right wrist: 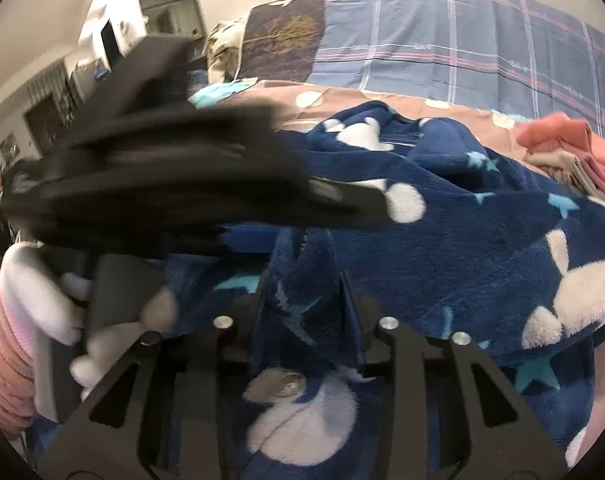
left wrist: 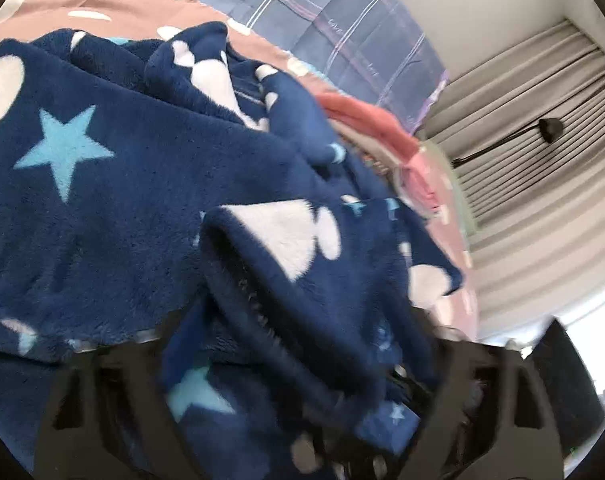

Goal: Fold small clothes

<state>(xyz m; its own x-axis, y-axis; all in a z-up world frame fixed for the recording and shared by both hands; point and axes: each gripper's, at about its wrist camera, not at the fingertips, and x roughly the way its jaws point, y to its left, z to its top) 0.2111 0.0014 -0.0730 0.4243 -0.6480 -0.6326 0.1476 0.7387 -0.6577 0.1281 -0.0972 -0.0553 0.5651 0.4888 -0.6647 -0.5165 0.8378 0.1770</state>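
A navy fleece garment (left wrist: 142, 184) with light blue stars and white shapes lies crumpled on the bed; it also fills the right wrist view (right wrist: 462, 240). My left gripper (left wrist: 302, 360) has a fold of this fleece bunched between its fingers, which the cloth mostly hides. My right gripper (right wrist: 306, 280) is shut on a raised ridge of the same fleece. The left gripper, blurred, shows in the right wrist view (right wrist: 342, 204), held by a white-gloved hand (right wrist: 34, 292), close in front of my right gripper.
A brown sheet with white spots (left wrist: 114, 4) and a blue plaid blanket (right wrist: 482, 36) cover the bed. Folded pink and coral clothes (right wrist: 574, 152) lie at the right, also seen in the left wrist view (left wrist: 374, 120). Grey curtains (left wrist: 534, 128) hang beyond the bed.
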